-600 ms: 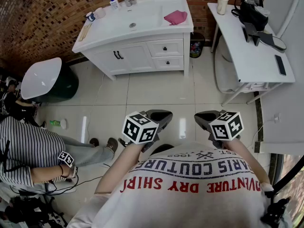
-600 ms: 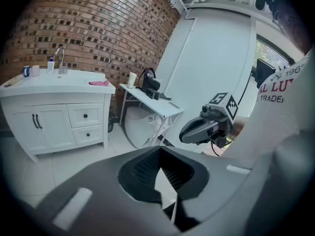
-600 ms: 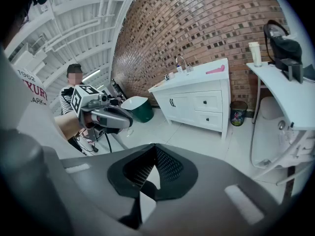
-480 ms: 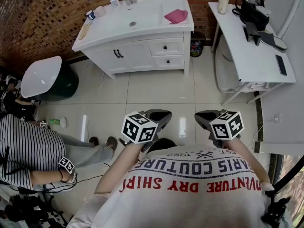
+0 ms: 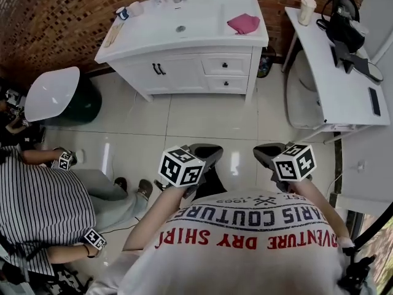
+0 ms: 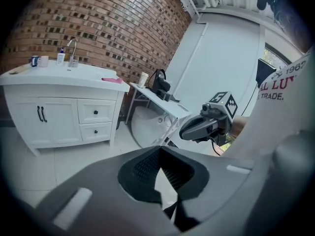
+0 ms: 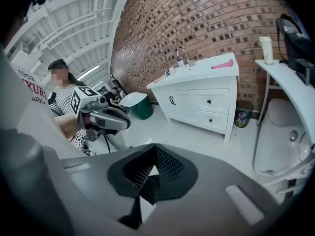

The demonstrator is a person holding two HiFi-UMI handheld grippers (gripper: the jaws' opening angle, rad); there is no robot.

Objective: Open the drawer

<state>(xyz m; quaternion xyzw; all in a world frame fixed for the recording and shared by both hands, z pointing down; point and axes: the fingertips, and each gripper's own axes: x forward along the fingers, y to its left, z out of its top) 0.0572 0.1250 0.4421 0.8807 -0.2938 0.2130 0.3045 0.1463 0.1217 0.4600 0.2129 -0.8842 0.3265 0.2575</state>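
Drawer [image 5: 226,64] well beyond left tongs [image 5: 206,150], right tongs [image 5: 266,152]

The vanity [image 5: 184,59] stands at twelve o'clock, with two drawers [image 5: 226,64] at its right end and a cloth [image 5: 244,23] on top. A table [image 5: 344,88] stands at two o'clock, with a bin [image 5: 266,60] between the two.

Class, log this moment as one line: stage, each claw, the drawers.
stage: pre-contact | left claw: shut, empty | right claw: shut, empty | drawers: both closed, far from claws
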